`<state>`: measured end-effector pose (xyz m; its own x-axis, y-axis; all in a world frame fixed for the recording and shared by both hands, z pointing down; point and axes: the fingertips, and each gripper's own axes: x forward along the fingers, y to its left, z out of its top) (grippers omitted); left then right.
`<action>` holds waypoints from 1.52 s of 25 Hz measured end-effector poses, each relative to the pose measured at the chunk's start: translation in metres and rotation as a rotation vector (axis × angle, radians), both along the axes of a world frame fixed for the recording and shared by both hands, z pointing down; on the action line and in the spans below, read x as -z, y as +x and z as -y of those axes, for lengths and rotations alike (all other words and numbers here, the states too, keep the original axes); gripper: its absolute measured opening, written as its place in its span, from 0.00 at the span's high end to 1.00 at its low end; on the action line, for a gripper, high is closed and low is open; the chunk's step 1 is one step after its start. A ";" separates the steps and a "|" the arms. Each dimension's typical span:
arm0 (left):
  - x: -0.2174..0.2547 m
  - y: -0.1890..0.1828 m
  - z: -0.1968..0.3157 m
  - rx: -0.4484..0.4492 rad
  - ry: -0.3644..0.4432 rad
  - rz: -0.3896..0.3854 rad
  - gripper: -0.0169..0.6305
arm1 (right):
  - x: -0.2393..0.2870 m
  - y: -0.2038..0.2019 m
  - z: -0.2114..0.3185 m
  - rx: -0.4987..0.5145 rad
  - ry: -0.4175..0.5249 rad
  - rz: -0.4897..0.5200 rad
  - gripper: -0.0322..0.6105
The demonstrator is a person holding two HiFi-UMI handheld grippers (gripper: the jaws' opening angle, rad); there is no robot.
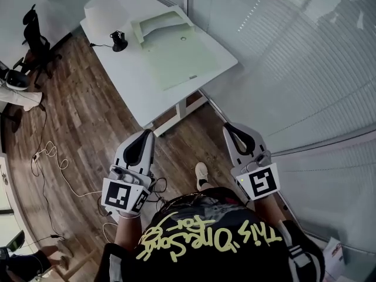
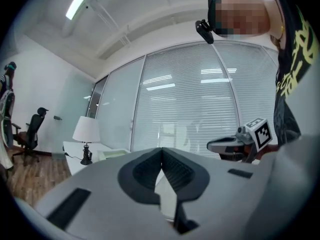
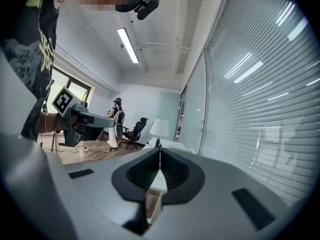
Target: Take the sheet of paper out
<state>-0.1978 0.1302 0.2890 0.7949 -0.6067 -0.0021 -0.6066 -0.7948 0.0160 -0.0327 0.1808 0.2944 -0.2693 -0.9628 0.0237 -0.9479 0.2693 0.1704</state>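
The left gripper (image 1: 145, 134), of smooth grey plastic with dark ribbed pads, is pointing level above the brown wooden floor (image 1: 88, 128), its jaws pressing flat together with nothing between them. Ahead of both tools and well apart from them, a white rectangular table (image 1: 129, 69) is carrying a lamp (image 1: 119, 40) with a black foot, a shallow pale green tray (image 1: 161, 23) and, on the tray's nearer side, a flat pale rectangle that is looking like the sheet of paper (image 1: 182, 60). The right gripper (image 1: 230, 127), of the same shape, is pointing the same way beside a glass wall (image 1: 294, 69) with thin blinds, its jaws also closed on nothing.
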 end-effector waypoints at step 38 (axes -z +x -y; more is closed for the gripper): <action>0.021 0.073 0.069 0.123 0.052 0.056 0.96 | 0.021 0.068 0.080 0.149 0.045 0.070 0.94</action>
<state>-0.1249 0.0611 0.2682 0.7140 -0.7001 0.0060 -0.6986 -0.7130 -0.0598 0.0356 0.1008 0.2730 -0.4091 -0.9115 -0.0429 -0.9078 0.4018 0.1201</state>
